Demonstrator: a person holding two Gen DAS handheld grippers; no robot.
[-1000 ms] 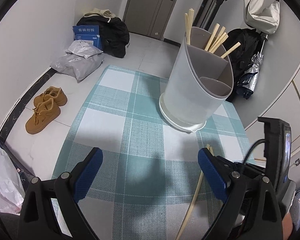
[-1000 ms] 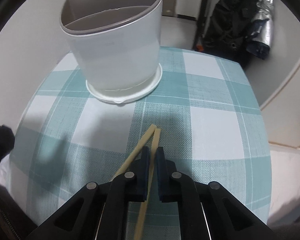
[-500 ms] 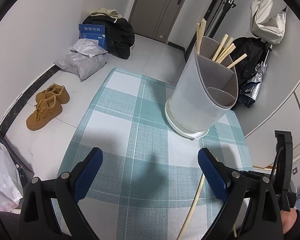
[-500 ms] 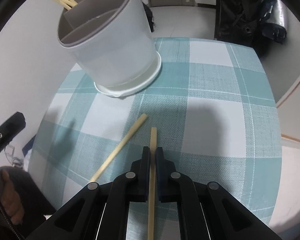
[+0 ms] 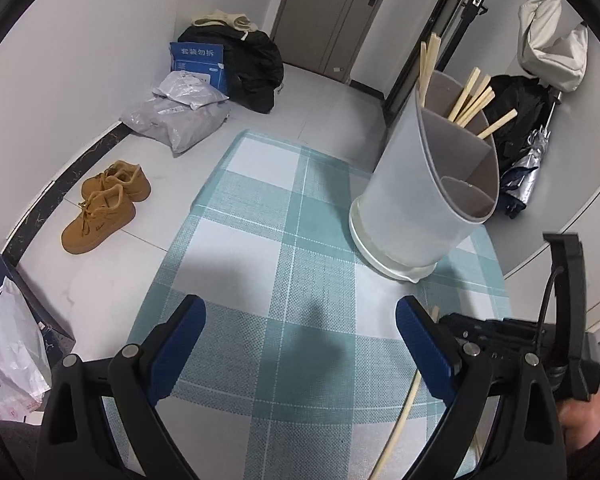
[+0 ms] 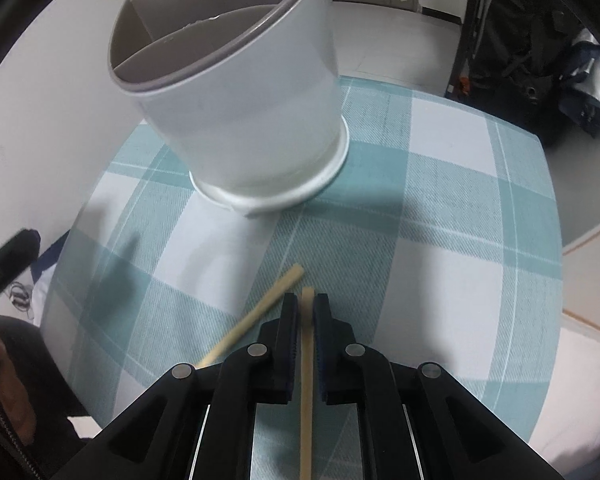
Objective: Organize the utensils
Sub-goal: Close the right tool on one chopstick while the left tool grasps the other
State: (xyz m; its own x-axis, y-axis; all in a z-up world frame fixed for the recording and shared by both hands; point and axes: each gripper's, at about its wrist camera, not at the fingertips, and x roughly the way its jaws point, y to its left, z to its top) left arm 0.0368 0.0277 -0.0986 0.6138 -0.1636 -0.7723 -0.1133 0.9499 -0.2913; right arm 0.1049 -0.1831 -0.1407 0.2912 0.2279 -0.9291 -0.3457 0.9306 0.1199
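My right gripper [image 6: 307,312] pinches a thin wooden chopstick [image 6: 307,380], now lifted off the checked cloth [image 6: 440,280]. My left gripper [image 5: 300,332] stays spread wide. The smooth round holder [image 6: 240,120] looks closer.

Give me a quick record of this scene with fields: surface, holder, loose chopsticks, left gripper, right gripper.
surface: teal and white checked cloth
holder: white divided utensil holder, upright on the cloth; several chopsticks stand in its far compartment, near compartment looks empty
loose chopstick: one chopstick on the cloth, left of the right gripper
left gripper: open, holding nothing, above the cloth
right gripper: shut on a held chopstick, tip pointing toward the holder
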